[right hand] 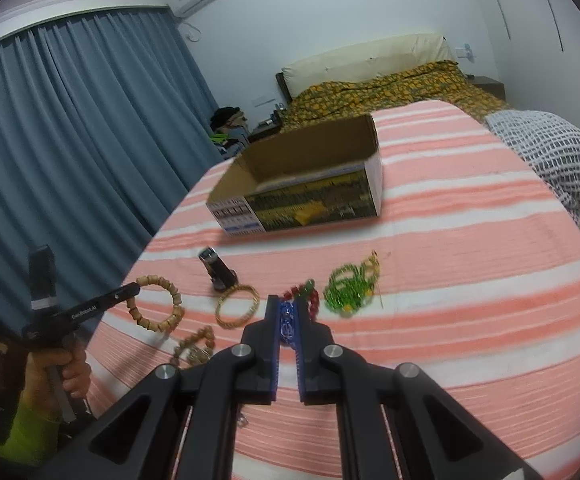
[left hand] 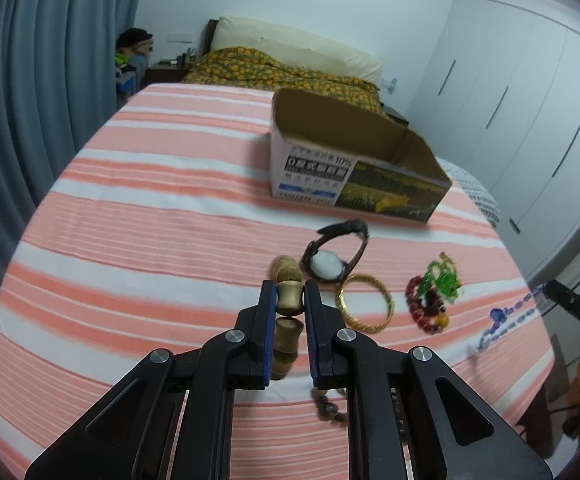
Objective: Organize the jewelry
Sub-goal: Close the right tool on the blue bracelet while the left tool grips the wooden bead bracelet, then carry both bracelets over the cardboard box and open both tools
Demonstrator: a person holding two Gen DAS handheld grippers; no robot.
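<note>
The left gripper [left hand: 290, 300] is pinching the wooden bead bracelet [left hand: 288, 303], while the right gripper [right hand: 287, 316] is squeezing the blue bead strand [right hand: 287, 320]. The cardboard box [right hand: 310, 200] near the bed's far edge is looking empty. The watch [left hand: 332, 256], gold bangle [left hand: 366, 304], green beads [right hand: 350, 288] and red beads [left hand: 422, 304] are lying mid-bed, so sorting is barely starting.

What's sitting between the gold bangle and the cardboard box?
The watch lies between the gold bangle and the cardboard box. Past the watch, only bare striped cloth reaches the box. The left wrist view shows it best.
</note>
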